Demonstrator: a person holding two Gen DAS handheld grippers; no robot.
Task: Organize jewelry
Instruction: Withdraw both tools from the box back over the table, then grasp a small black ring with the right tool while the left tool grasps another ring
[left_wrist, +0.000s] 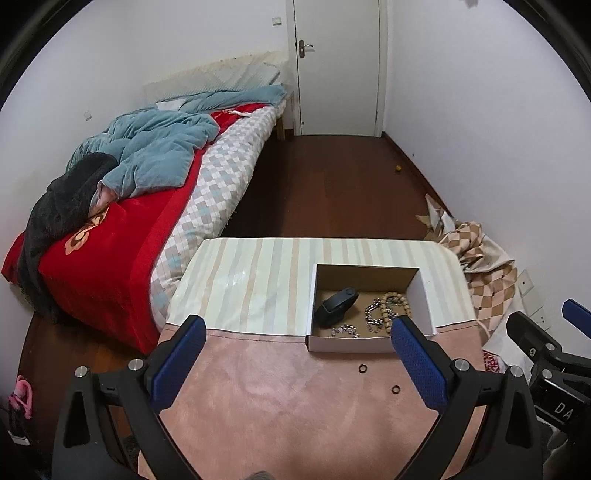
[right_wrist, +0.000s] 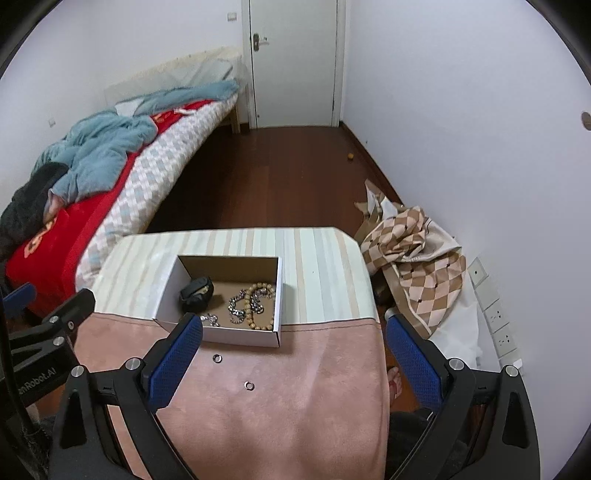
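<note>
- Hovering over the pink cloth (left_wrist: 280, 398) near the front of the surface (left_wrist: 258, 280), the left tool (left_wrist: 295, 354) has its blue pads spread wide with nothing between them
- The right tool (right_wrist: 291, 350) hangs released as well, jaws far apart and empty, with its right finger past the surface's right edge
- A box (left_wrist: 351, 341) of white card with a brown inside stands open where the pink cloth meets the striped cloth (right_wrist: 317, 266), toward the right side of the surface in the left view
- Inside the box, a black band (left_wrist: 334, 304) lies at the left, a silver chain (left_wrist: 375, 314) in the middle, and a string of wooden beads (right_wrist: 264, 306) at the right, touching the chain
- A smaller silver piece (left_wrist: 345, 329) lies by the box's front wall, just beside the black band
- Two small dark rings stay outside the box on the pink cloth: the near ring (right_wrist: 249, 385) lies further forward, the far ring (right_wrist: 218, 357) lies close to the box's front wall, and the two are apart from each other
- In the right view the far ring sits just beside the left pad of the right tool, not touching it
- A bed (left_wrist: 122, 266) with a red cover stands left of the surface, and a checked cloth (right_wrist: 417, 258) is heaped on the floor at the right
</note>
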